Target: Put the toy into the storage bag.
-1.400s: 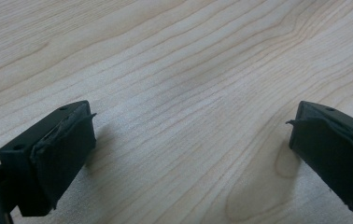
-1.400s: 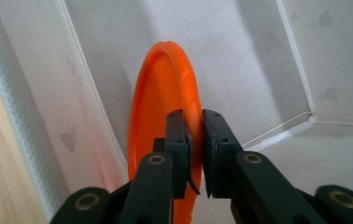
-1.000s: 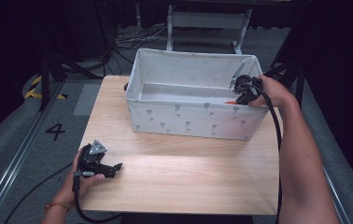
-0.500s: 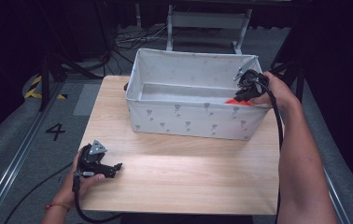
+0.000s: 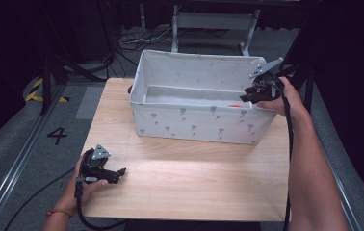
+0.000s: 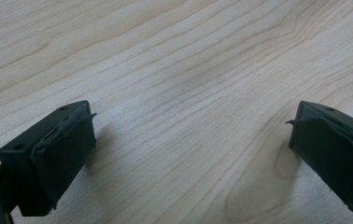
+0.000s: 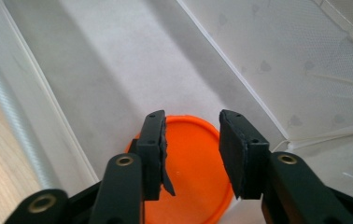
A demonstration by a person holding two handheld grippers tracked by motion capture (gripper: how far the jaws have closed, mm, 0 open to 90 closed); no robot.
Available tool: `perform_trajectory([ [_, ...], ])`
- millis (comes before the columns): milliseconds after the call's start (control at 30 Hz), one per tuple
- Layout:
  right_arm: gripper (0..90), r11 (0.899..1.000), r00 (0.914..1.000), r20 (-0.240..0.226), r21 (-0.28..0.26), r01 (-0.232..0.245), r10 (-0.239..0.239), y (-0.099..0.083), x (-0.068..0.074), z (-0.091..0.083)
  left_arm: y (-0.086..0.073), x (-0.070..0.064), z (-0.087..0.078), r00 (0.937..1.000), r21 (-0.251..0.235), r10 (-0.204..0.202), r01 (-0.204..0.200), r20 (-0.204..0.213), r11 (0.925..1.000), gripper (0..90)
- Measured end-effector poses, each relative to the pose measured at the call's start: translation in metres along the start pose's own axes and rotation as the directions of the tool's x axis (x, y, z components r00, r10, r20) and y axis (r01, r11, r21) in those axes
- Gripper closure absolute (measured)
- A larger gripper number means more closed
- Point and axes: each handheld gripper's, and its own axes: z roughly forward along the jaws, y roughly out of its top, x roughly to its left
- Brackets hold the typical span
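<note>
Bright, evenly lit table (image 5: 194, 178) amid dark surroundings; soft shadows, mild blur.

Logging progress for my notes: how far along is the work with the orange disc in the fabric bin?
Done: the orange disc lies flat on the floor of the fabric bin. In hand: the right tool hovers above it, jaws apart, gripping nothing. The left tool idles open over the table. What's left is unclear.

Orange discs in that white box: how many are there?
1: an orange disc lies flat on the box floor, at its right end, below the right gripper. The near wall might hide others.
</note>
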Motion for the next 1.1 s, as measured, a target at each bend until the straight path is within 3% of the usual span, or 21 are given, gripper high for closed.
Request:
perform_trajectory([
  [133,51.1,0.998,0.9981,0.025,-0.038,-0.056,0.057,-0.005,0.002,-0.007,0.000,0.000,0.000,1.0000,-0.001,0.002,-0.002,-0.002,1.0000,0.8],
  [400,36.6,0.987,0.9892,0.082,-0.112,-0.112,0.122,-0.013,0.004,-0.020,0.000,0.000,0.000,1.0000,-0.001,0.003,-0.003,-0.002,1.0000,0.8],
  [567,28.9,0.975,0.9839,0.079,-0.167,-0.145,0.160,-0.016,0.008,-0.030,0.000,0.000,0.000,1.0000,0.000,0.000,0.000,0.000,1.0000,0.8],
  [833,23.3,0.967,0.9791,0.109,-0.211,-0.146,0.172,-0.021,0.022,-0.044,0.000,0.000,0.000,1.0000,-0.001,0.003,-0.003,-0.002,1.0000,0.8],
  [1100,19.3,0.969,0.9730,0.174,-0.221,-0.112,0.152,-0.029,0.038,-0.057,0.000,0.000,0.000,1.0000,-0.001,0.002,-0.002,-0.002,1.0000,0.8],
])
